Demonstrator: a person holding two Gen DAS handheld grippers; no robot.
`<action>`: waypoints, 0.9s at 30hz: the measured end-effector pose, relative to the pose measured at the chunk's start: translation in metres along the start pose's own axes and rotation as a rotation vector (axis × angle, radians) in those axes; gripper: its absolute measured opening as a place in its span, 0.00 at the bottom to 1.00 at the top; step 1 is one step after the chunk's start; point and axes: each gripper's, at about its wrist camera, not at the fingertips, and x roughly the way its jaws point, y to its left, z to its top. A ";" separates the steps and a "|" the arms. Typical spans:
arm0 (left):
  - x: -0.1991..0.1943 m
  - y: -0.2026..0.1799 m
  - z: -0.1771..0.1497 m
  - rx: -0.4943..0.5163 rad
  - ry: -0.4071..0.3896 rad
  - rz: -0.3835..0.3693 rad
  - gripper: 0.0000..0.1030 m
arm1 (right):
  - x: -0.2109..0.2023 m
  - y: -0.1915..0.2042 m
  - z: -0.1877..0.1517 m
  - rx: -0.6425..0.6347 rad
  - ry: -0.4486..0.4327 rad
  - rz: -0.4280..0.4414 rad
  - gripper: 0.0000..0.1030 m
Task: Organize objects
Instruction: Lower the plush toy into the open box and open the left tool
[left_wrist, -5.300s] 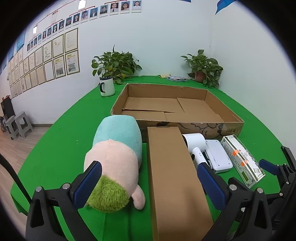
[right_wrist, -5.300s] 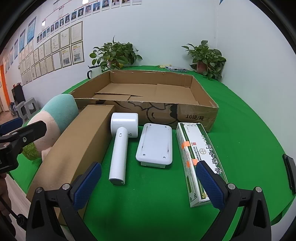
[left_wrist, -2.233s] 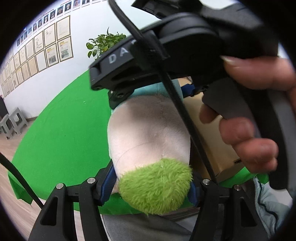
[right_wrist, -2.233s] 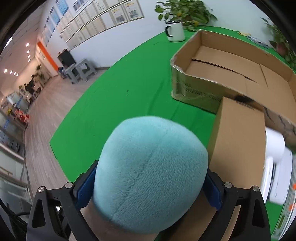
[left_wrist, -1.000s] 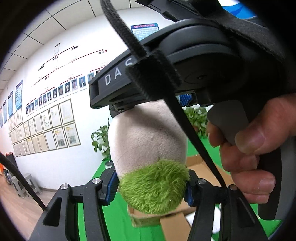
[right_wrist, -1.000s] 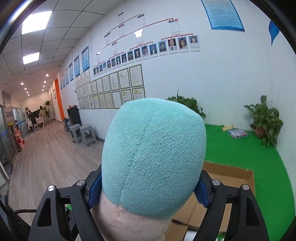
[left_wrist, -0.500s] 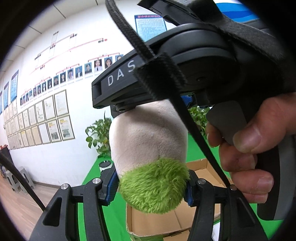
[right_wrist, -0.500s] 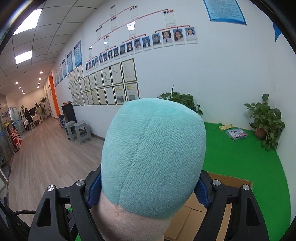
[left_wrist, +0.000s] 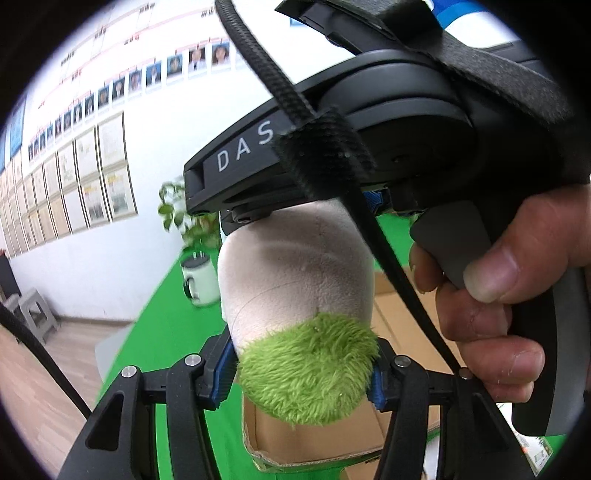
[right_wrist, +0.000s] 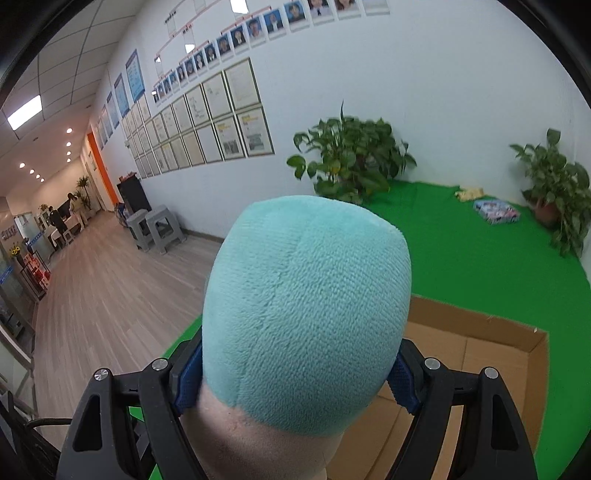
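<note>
An office is showing itself — framed certificates (right_wrist: 207, 122) and staff photo rows (right_wrist: 236, 37) are lining the wall above a corridor (right_wrist: 92, 266) — ceiling lights glowing.

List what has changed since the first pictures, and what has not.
The plush toy, then lying on the green table beside the long carton, is now clamped at both ends by the left gripper and right gripper, lifted and carried over the open box. The box and plants have not moved.

Two leafy green potted plants (right_wrist: 351, 155) (right_wrist: 554, 184) stand at the white wall, hung with framed certificates (right_wrist: 207, 118). Grey plastic stools (right_wrist: 155, 229) sit on the wooden floor (right_wrist: 103, 288). A white mug (left_wrist: 199, 280) rests on the green table (right_wrist: 480, 258).
</note>
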 end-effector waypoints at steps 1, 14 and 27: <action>0.005 0.001 -0.004 -0.004 0.016 -0.001 0.53 | 0.014 -0.005 -0.004 0.006 0.018 0.008 0.76; 0.070 0.004 -0.057 -0.044 0.217 0.020 0.53 | 0.169 -0.069 -0.063 0.092 0.199 0.110 0.76; 0.093 0.014 -0.085 -0.054 0.367 0.009 0.57 | 0.272 -0.106 -0.106 0.151 0.308 0.191 0.78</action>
